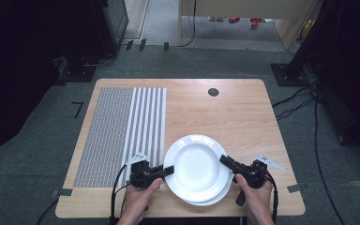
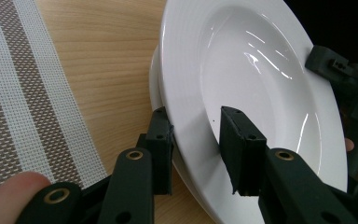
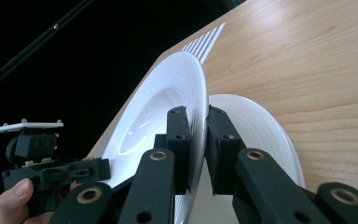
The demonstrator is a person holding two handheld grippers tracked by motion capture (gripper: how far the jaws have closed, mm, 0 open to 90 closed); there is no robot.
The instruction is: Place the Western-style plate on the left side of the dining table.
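Note:
Two white deep plates lie stacked at the front middle of the wooden table [image 1: 225,112]. The top plate [image 1: 197,166] sits shifted a little to the far left of the lower plate [image 1: 215,199]. My right gripper [image 3: 197,112] is shut on the top plate's [image 3: 168,93] right rim, raised off the lower plate [image 3: 256,126]. My left gripper [image 2: 196,114] straddles the top plate's [image 2: 261,70] left rim, one jaw under the edge and one over the well, with a gap still showing. In the high view the left gripper [image 1: 168,169] and right gripper [image 1: 224,160] flank the plates.
A grey and white striped placemat [image 1: 117,133] covers the table's left part, close to the left gripper. A black round cable hole [image 1: 213,92] sits at the far edge. The table's front edge runs just below both hands. Cables lie on the floor to the right.

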